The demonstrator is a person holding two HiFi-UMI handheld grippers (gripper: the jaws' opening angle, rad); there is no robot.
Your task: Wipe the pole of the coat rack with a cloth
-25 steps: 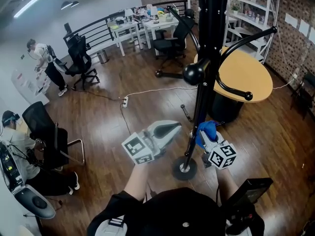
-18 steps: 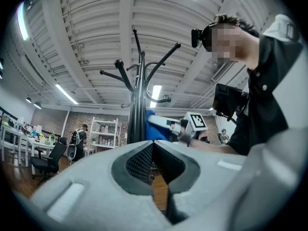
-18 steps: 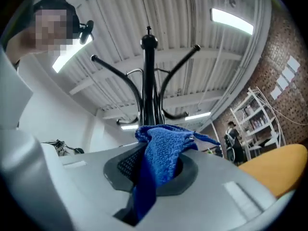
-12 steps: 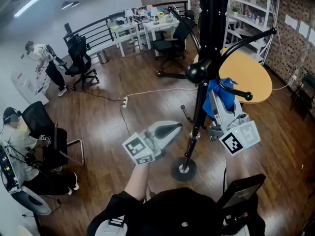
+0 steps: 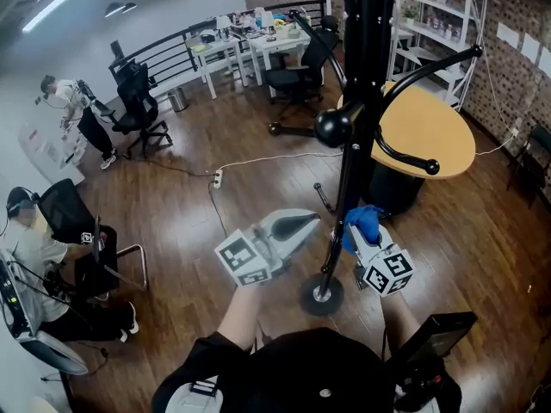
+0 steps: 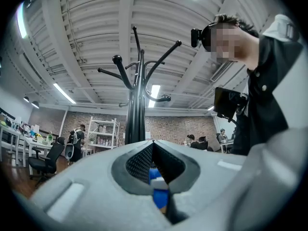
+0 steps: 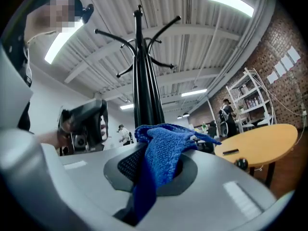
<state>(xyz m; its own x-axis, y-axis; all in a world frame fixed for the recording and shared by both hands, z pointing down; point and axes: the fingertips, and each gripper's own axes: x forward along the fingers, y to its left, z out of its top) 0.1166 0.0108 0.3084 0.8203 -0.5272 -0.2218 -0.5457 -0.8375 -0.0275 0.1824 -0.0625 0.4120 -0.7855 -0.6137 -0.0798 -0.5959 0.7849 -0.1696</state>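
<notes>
We judge the wiping under way, with the right gripper [image 5: 360, 233] clamped on the cloth [image 7: 162, 150] low beside the pole [image 5: 350, 179], while the left gripper [image 5: 307, 223] waits with jaws together.

Your cloth [image 7: 161, 153] is blue terry, bunched up and pinched between the jaws of your right gripper [image 7: 155, 170]. Its loose top folds over the jaw tips toward the right, and a tail hangs down between the jaws. The coat rack's pole [image 7: 146, 95] is black and upright, just beyond the jaw tips and directly behind the cloth. The cloth sits low on the pole, above the round base [image 5: 321, 296]. You cannot tell whether they touch.
</notes>
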